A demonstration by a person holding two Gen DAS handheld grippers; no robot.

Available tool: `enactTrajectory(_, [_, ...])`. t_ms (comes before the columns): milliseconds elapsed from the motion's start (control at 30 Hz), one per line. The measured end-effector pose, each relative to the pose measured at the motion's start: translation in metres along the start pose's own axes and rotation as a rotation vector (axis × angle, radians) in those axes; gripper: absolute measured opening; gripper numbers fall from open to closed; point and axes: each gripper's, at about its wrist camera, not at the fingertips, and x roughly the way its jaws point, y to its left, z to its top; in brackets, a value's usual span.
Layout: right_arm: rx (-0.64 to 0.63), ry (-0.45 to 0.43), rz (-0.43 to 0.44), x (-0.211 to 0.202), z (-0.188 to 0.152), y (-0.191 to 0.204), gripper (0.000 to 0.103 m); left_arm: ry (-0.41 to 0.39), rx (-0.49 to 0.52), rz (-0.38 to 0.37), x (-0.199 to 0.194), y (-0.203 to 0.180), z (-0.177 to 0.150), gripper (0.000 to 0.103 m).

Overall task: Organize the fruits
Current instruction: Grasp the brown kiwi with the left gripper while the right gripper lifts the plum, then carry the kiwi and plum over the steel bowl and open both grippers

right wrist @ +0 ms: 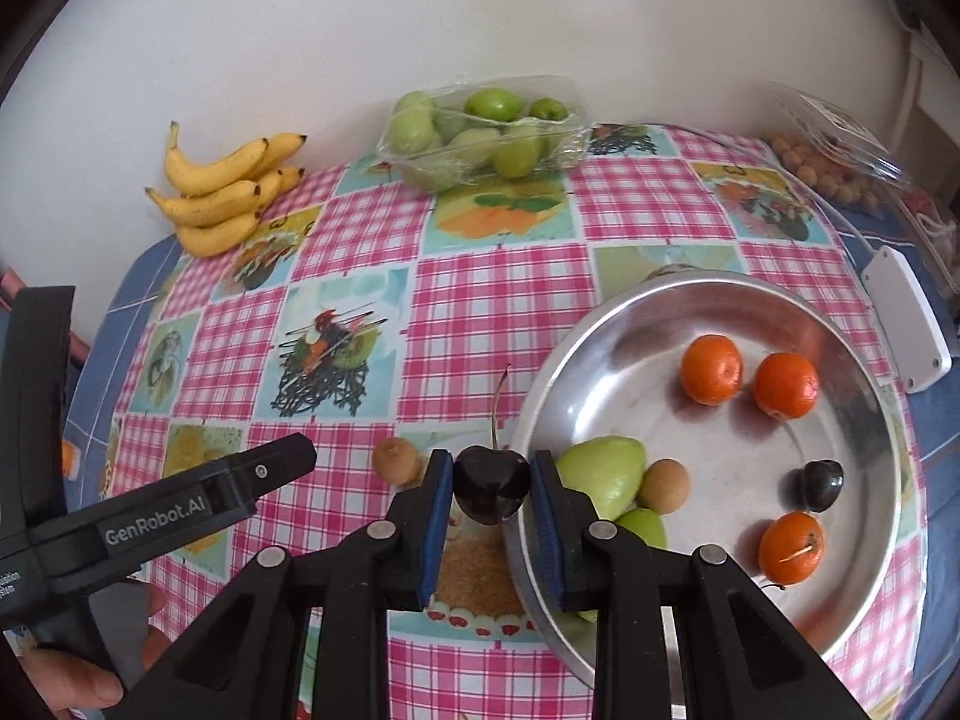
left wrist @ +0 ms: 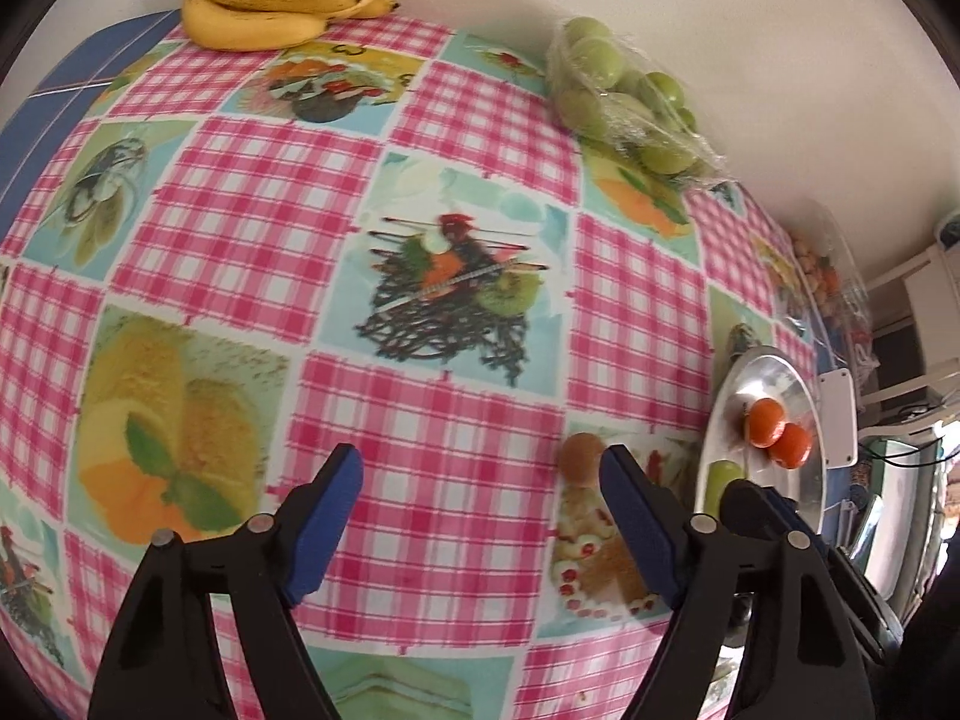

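My right gripper [right wrist: 491, 489] is shut on a dark cherry [right wrist: 491, 491] with an upright stem, held just left of the metal bowl's rim [right wrist: 708, 282]. The bowl holds three small oranges [right wrist: 711, 369], a second dark cherry [right wrist: 822, 485], a brown round fruit [right wrist: 663, 485] and green fruits [right wrist: 603, 474]. Another brown round fruit [right wrist: 395, 459] lies on the cloth beside the bowl; it also shows in the left wrist view [left wrist: 581, 457]. My left gripper [left wrist: 480, 501] is open and empty over the checked cloth, its right finger next to that brown fruit.
Bananas [right wrist: 225, 195] lie at the back left and a clear pack of green fruits [right wrist: 480, 135] stands at the back. A clear box of small fruits [right wrist: 840, 162] and a white device [right wrist: 906, 318] are at the right. The left tool's body [right wrist: 150, 525] reaches in low left.
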Motion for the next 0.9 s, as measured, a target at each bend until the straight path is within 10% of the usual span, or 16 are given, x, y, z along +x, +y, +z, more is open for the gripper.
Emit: enactTrajectory(900, [0.096, -0.006, 0.015, -0.008, -0.001, -0.031, 0.028, 0.044, 0.126, -0.015, 0.037, -0.043, -0.001, 0.026])
